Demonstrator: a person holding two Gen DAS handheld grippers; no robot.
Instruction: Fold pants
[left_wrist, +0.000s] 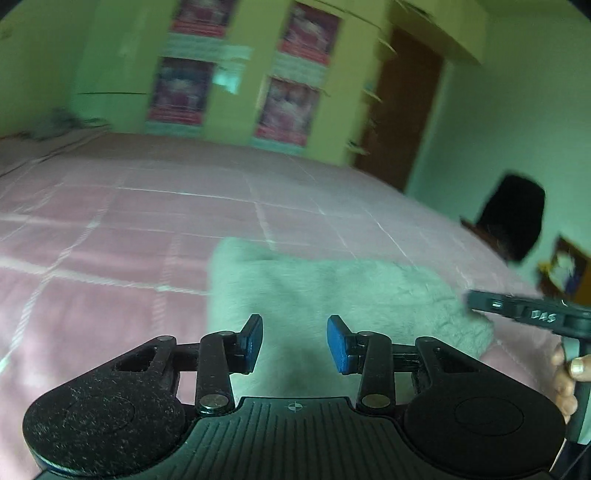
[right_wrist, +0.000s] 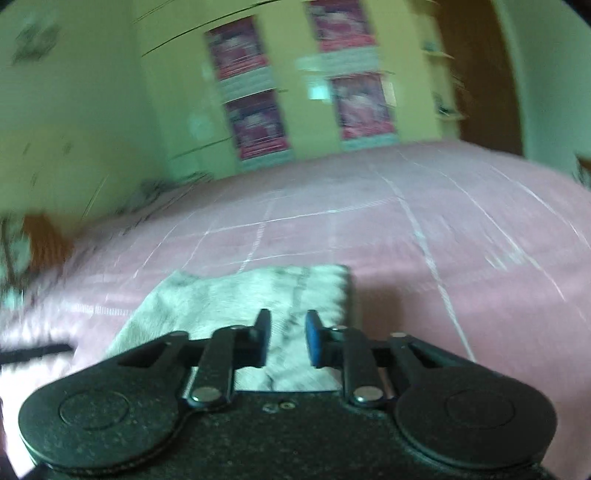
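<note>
The pants (left_wrist: 332, 288) are a pale grey fluffy bundle folded into a rough rectangle on the pink bed cover (left_wrist: 129, 221). My left gripper (left_wrist: 295, 343) hovers over their near edge, open, its blue pads apart with nothing between them. In the right wrist view the same folded pants (right_wrist: 229, 295) lie just beyond my right gripper (right_wrist: 287, 339). Its pads stand a narrow gap apart and hold nothing. The right gripper's black housing (left_wrist: 535, 314) and a person's hand (left_wrist: 565, 373) show at the right edge of the left wrist view.
The pink checked bed cover (right_wrist: 443, 240) stretches far ahead and to both sides. Beyond it stands a yellow-green wardrobe (left_wrist: 240, 92) with pink posters, and a brown door (left_wrist: 402, 110) to its right. A dark object (left_wrist: 517, 218) sits off the bed's right edge.
</note>
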